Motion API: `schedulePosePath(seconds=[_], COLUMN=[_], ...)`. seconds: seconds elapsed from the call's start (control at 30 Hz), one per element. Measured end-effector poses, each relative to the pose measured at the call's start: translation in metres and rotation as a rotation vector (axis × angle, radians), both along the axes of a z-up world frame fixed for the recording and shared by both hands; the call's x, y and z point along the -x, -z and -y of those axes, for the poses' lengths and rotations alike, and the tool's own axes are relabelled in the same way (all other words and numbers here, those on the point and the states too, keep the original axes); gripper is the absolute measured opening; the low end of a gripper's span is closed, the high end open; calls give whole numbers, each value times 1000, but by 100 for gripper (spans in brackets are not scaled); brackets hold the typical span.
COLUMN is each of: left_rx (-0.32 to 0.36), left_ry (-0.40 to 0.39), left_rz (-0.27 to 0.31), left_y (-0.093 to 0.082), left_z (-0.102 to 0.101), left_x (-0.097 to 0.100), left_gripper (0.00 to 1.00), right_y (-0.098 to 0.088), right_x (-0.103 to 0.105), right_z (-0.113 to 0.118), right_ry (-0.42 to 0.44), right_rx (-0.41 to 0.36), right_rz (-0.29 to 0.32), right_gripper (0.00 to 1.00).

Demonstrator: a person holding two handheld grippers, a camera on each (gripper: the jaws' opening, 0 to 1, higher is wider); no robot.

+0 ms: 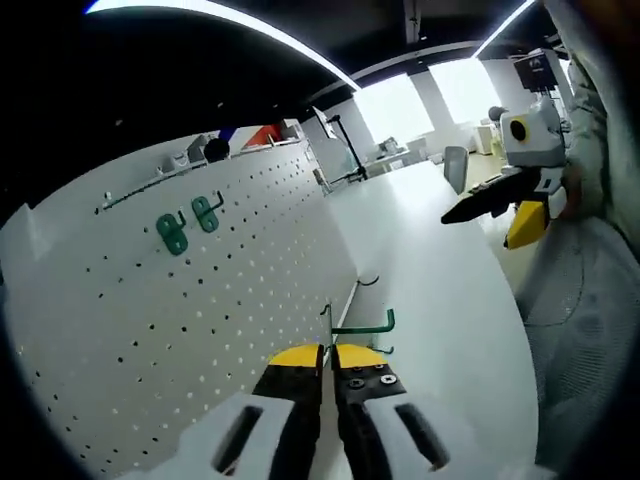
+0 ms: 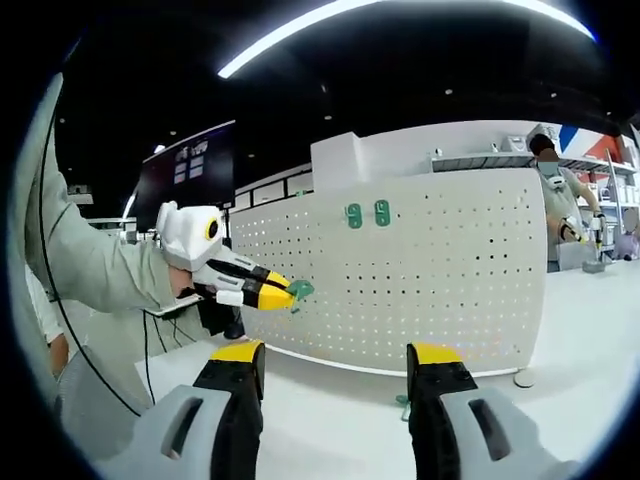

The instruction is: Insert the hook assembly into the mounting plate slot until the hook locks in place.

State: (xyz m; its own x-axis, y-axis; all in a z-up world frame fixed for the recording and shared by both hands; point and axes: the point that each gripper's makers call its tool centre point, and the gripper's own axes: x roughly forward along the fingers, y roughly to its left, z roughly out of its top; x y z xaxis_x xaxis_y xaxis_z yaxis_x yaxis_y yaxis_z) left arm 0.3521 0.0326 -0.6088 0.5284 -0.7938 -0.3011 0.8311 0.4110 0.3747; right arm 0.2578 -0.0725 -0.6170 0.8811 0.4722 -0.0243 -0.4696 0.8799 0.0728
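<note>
A white pegboard (image 1: 200, 300) stands on the white counter (image 1: 440, 290), with two green hooks (image 1: 188, 226) mounted near its top. The left gripper (image 1: 328, 362) is clamped on a green hook (image 1: 365, 325) just beside the board; the right gripper (image 2: 335, 362) hangs wide open, holding nothing.

The left gripper view looks forward along its own jaws from close to the white pegboard (image 1: 200, 300), raking along the board's face at a slant so the holes run away toward the bright windows; the white surface (image 1: 440, 290) stretches off to the right, and the right gripper (image 1: 500, 205) enters at the upper right. The right gripper view stands farther back and faces the same pegboard (image 2: 430, 270) almost square on, low over the surface (image 2: 330, 410), with the left gripper (image 2: 285, 295) reaching in from the left. Both views share the board and the two green hooks (image 1: 188, 225) (image 2: 367, 214) mounted high on it.
</note>
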Motion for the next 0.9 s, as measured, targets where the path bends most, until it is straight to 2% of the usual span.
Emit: schedulePosePath(seconds=[0.1,0.23,0.3,0.43,0.53,0.63,0.67,0.7,0.9], left_rx=[32,196,251,294,369,407,424,451,477], left_ry=[-28,-78,-99,-112,-153,-180,-188,-198,-237], left_rz=[4,-80,-79,-76,-106,-110,-122,-157,-176], left_y=[-5,-16,-23,-27,-30,-29,-28,-25,-16], left_z=[-4,-6,-6,-4,-5,-7,-8,-8,-15], left_x=[2,8,11,19,23,26,27,29,33], left_gripper=[4,4,4,4,4,4,4,4,4], right_y=[1,2,3,3,4,4,5,5,4], right_x=[0,1,1,1,1,2,1,2,2], right_z=[-2,-3,-4,-7,-8,-8,-8,-8,-9], right_ry=[-8,-15,-21,-33,-37,-39,-39,-39,-43], right_rx=[3,6,8,17,19,21,23,23,26], right_rz=[-2,-6,-10,-12,-16,-16,-17,-17,-14], right_gripper=[55,55,55,54,54,54,54,54,54])
